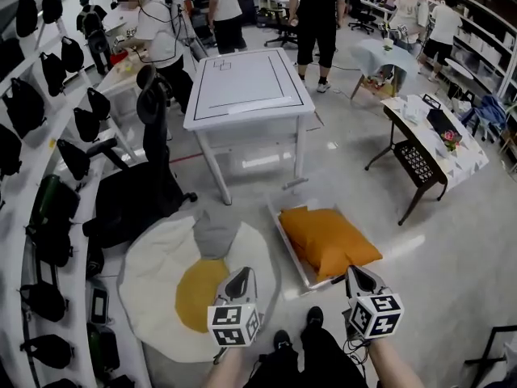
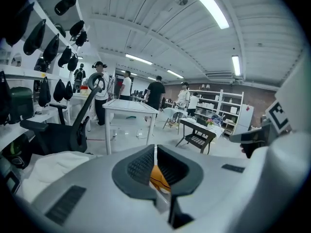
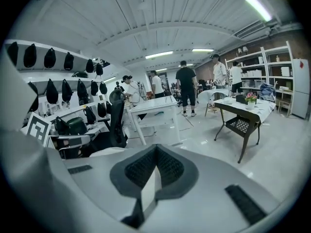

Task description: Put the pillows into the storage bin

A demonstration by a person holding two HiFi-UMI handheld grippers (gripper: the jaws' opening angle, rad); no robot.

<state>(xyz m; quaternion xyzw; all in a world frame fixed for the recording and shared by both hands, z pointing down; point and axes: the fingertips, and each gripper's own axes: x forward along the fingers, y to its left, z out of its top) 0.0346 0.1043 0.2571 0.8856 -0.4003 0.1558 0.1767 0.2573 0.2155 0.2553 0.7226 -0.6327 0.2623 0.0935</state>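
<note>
Orange pillow (image 1: 327,241): we see it lying in the bin (image 1: 288,245) on the floor.
Egg pillow (image 1: 157,269): on the floor, left of the bin.
Left gripper (image 1: 241,275): we hold it closed and empty above the egg pillow.
Right gripper (image 1: 355,272): closed and empty, near the bin.

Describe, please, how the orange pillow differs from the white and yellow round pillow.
The orange pillow is all orange and rectangular; the round pillow is white with a yellow centre. The orange pillow lies in the white storage bin; the round pillow lies on the floor. The round pillow looks wider and flatter than the orange pillow. Neither is held.
</note>
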